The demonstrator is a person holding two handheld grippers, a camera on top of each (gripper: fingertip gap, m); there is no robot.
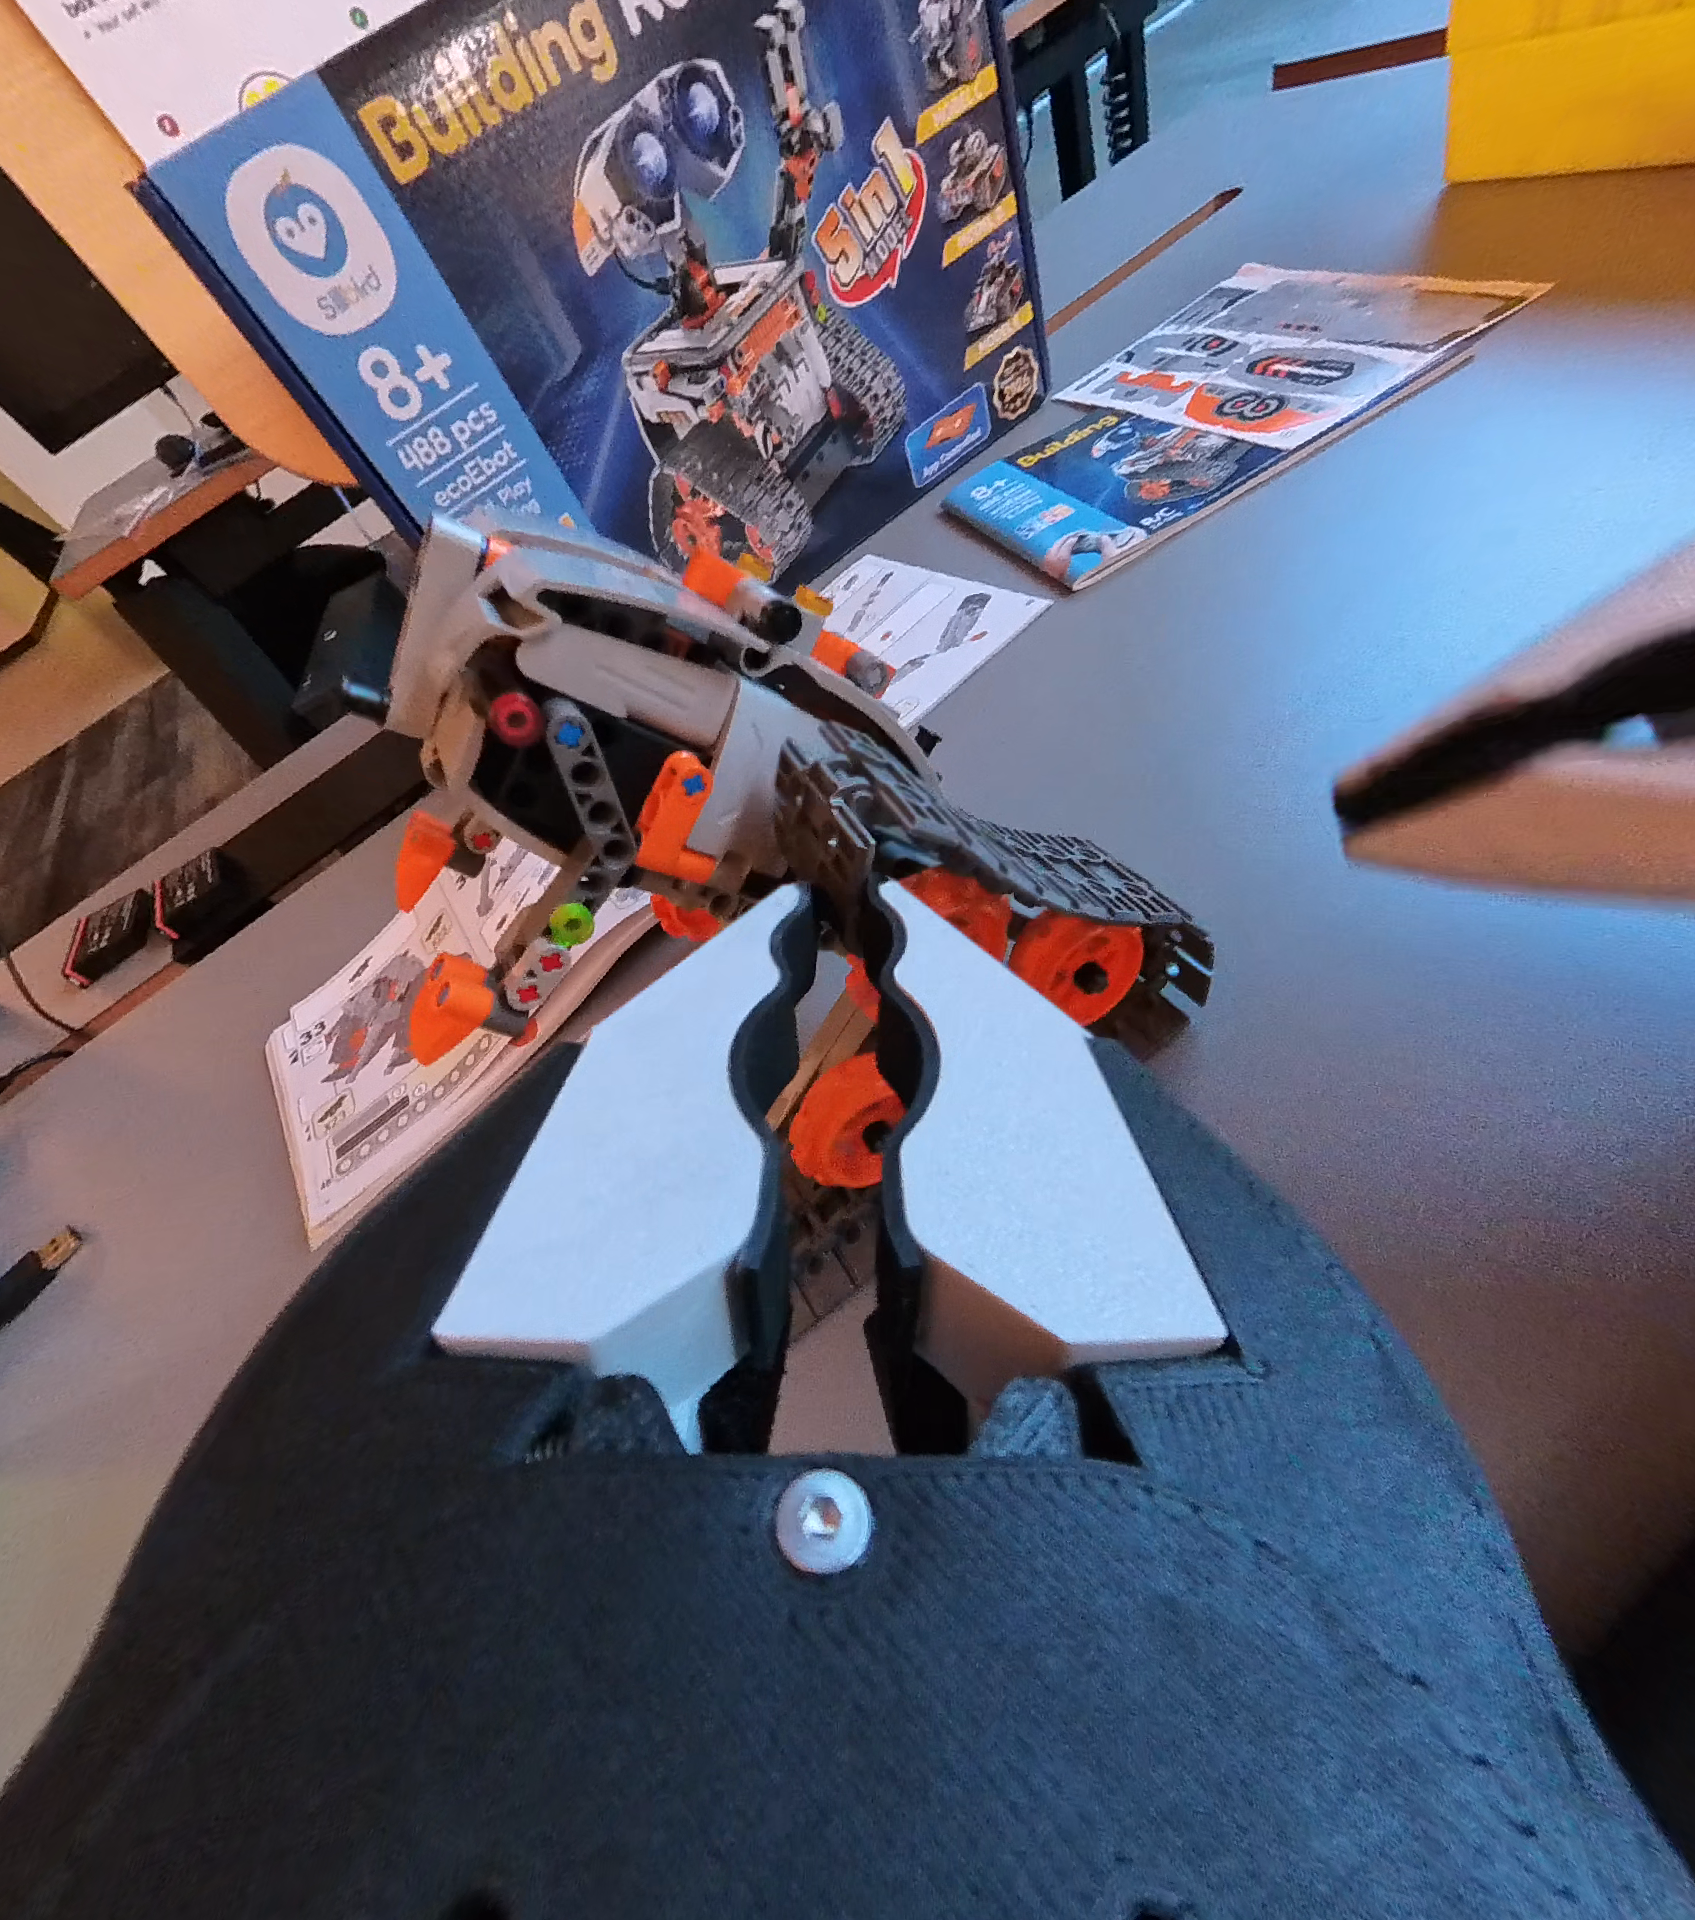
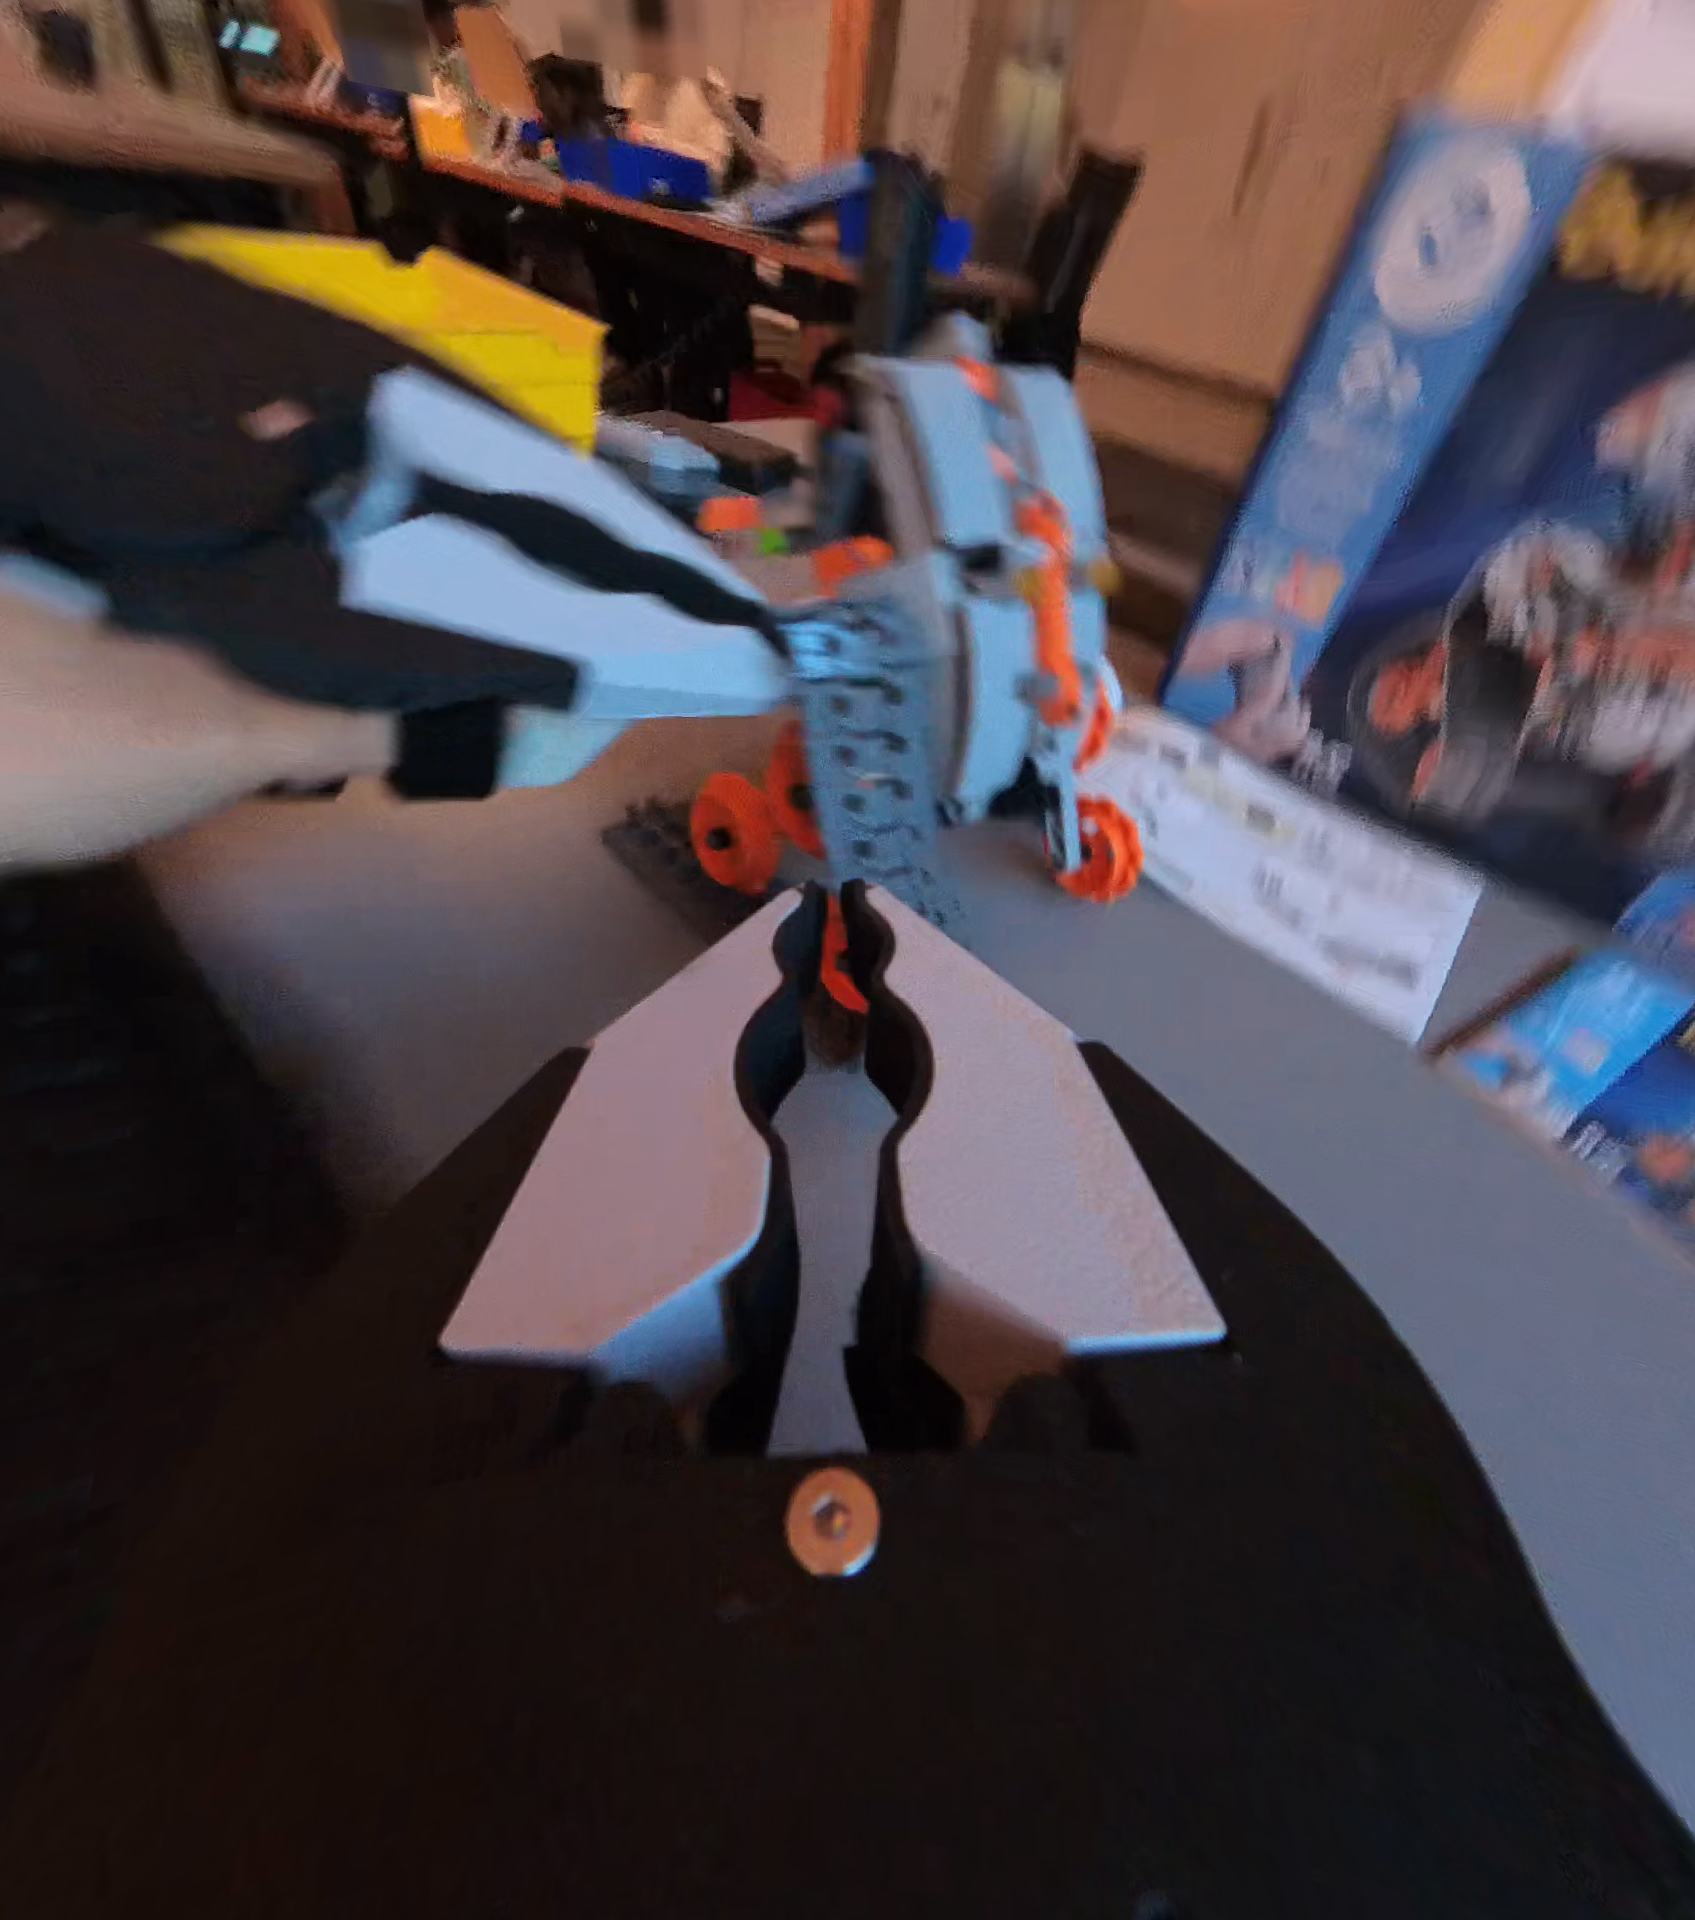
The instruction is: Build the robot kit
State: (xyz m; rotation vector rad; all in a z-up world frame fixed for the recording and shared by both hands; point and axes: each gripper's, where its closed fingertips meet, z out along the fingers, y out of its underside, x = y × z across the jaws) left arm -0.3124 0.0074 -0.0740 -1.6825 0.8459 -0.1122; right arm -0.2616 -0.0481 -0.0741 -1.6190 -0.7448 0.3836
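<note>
On the grey worktop (image 1: 1445, 1143), before the blue kit box (image 1: 614, 312), the left claw (image 1: 838, 914) is closed to a narrow gap on the brick robot model (image 1: 677, 769) at its black track. The right claw (image 2: 827, 914) pinches an orange piece (image 2: 835, 971); keep both grips firm and level

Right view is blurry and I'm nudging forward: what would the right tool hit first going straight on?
The right tool points at the toy robot; its dangling grey track sits just past the tips and would likely be met first, though blur leaves depth unclear.
</note>
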